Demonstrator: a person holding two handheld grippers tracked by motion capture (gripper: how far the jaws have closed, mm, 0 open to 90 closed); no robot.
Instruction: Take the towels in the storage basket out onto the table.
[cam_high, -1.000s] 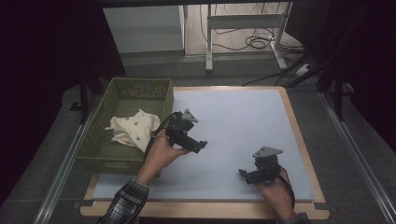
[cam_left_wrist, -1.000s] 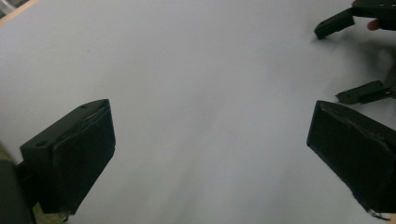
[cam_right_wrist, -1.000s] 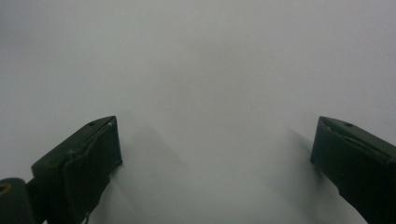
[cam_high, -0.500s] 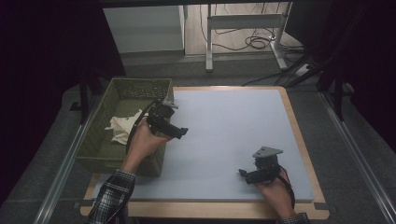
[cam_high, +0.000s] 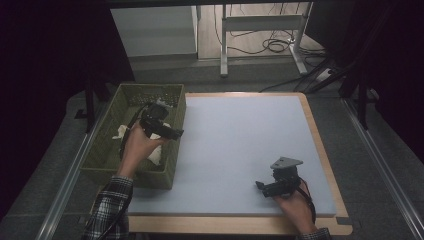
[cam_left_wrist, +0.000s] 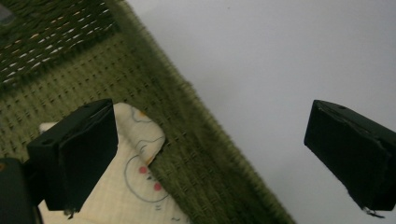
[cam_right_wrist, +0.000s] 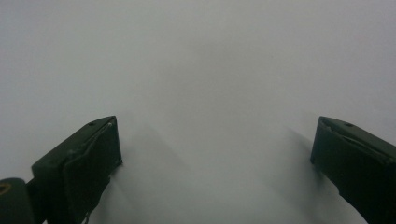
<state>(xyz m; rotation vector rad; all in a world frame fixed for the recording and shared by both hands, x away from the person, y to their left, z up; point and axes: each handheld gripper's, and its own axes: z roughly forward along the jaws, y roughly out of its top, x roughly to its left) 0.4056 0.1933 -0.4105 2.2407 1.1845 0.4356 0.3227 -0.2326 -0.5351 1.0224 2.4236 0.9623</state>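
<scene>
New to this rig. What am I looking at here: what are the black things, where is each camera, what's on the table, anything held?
No robot arm here: a person holds a hand-held black two-finger left gripper and a matching right gripper, one in each hand.

The high view is a fixed camera above the person's side, looking down on the pale blue-grey table mat. The two gripper views come from cameras riding on each tool, looking along its own black fingers.

At the mat's left edge stands a green woven basket with a cream printed cloth in it. The left gripper is over the basket's right wall, fingers wide apart, holding nothing; the cloth lies below its left finger. The right gripper sits low over bare mat near the front right, fingers also apart and empty.
</scene>
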